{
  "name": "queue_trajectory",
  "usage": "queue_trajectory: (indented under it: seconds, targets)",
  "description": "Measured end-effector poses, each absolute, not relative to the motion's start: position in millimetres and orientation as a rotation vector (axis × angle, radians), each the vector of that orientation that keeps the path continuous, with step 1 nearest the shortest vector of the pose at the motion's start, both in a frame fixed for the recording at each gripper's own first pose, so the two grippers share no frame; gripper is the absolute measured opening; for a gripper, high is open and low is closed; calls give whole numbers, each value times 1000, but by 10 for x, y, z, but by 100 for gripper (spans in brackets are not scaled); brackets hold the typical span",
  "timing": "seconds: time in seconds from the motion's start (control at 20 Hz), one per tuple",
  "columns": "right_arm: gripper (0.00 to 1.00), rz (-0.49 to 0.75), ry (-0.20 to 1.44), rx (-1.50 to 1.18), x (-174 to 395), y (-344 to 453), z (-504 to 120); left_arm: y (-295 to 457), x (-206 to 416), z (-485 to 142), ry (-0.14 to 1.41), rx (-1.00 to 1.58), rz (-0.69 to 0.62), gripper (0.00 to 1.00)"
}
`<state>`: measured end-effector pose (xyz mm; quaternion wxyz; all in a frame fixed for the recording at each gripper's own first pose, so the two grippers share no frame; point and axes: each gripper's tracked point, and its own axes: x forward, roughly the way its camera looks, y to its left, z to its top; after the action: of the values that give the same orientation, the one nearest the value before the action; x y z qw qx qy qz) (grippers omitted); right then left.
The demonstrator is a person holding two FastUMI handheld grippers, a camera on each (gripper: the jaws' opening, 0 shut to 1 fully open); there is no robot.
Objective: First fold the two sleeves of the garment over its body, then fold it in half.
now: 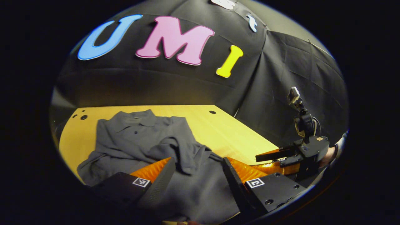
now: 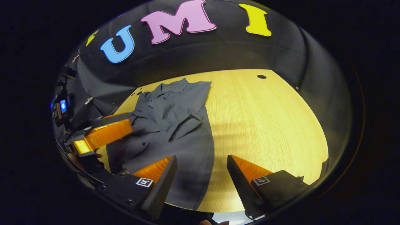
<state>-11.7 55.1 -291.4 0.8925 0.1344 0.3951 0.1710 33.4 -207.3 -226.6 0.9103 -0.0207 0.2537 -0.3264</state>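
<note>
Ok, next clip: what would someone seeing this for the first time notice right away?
A dark grey shirt lies on the light wooden table, collar toward the far wall, with both sleeves already flopped over its body in a rumpled heap. The right gripper hangs open over the shirt's near hem. The left gripper is open too, low over the cloth on the other side.
</note>
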Motion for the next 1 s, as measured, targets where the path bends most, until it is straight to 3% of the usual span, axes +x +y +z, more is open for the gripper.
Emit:
queue_trajectory:
  seconds: [0.55,0.75,1.0]
  targets:
    - [99,338,935,207,-666,647,-3211,-103,-351,-2874,746,61,-311,95]
    - [99,305,977,214,-790,688,-3361,265,-408,-3117,814,62,-236,95]
    - [99,293,988,201,-724,828,-3485,346,-232,-3360,861,107,-234,95]
